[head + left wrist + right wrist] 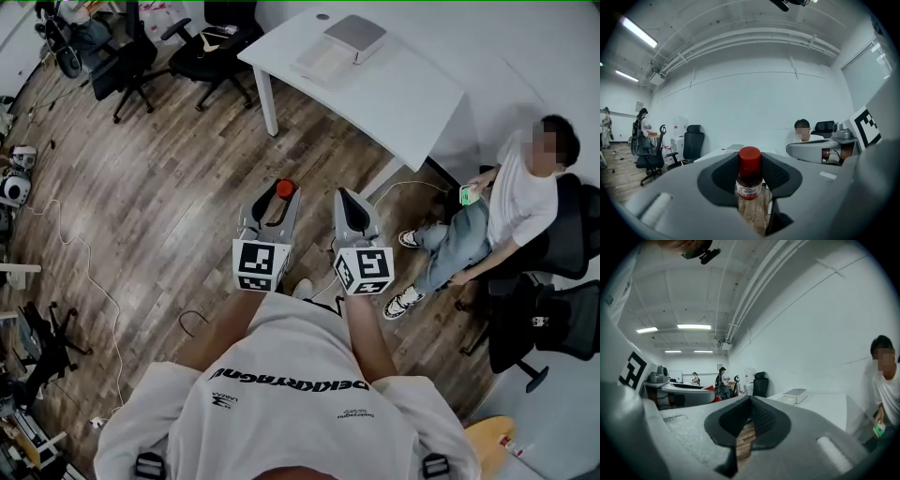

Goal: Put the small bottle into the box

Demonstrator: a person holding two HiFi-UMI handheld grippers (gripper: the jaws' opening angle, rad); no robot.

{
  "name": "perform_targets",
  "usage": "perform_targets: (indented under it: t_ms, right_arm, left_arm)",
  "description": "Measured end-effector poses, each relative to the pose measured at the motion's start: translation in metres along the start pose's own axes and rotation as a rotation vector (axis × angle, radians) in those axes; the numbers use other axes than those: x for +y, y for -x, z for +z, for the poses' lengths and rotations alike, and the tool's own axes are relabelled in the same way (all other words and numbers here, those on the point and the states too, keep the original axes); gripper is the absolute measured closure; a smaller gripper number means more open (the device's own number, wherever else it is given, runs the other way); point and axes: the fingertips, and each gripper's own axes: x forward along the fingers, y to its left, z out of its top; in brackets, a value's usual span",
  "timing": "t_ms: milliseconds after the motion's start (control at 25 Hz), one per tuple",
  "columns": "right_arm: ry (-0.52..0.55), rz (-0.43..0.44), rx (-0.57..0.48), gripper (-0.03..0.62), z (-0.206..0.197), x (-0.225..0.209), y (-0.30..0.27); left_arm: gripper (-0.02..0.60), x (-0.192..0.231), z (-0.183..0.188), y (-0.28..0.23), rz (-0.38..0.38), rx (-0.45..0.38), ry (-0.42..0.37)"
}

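The left gripper (pixel 275 201) is clamped on the small bottle (pixel 749 180), which stands upright between the pads, in the air above the wood floor. The right gripper (pixel 750 402) is closed on nothing. The bottle looks light, rigid and smooth (probably slippery), so grip the body below the red cap. The box (pixel 353 37) sits well apart on the white table (pixel 403 94).

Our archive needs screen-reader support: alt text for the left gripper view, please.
The left gripper holds a small red-capped bottle upright between its jaws. Beyond are a white table, office chairs and a seated person.
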Motion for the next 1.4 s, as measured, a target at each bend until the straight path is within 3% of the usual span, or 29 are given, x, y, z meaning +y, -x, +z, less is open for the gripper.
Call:
perform_targets:
  t_ms: [640,1000,1400]
  right_arm:
    - [0.019,0.006,0.012,0.594,-0.003,-0.027,-0.096]
    - [0.012,-0.036,0.003,0.594,-0.001,-0.061,-0.190]
    - [0.028,-0.106,0.019,0.594,0.024,-0.079,-0.286]
  left_arm:
    - [0.439,0.058,-0.010,-0.086,-0.013,0.003,0.039]
    - [0.439,0.118,-0.012,-0.164,-0.029,0.022,0.046]
    - [0.439,0.182,0.013,-0.245,-0.092,0.027,0.035]
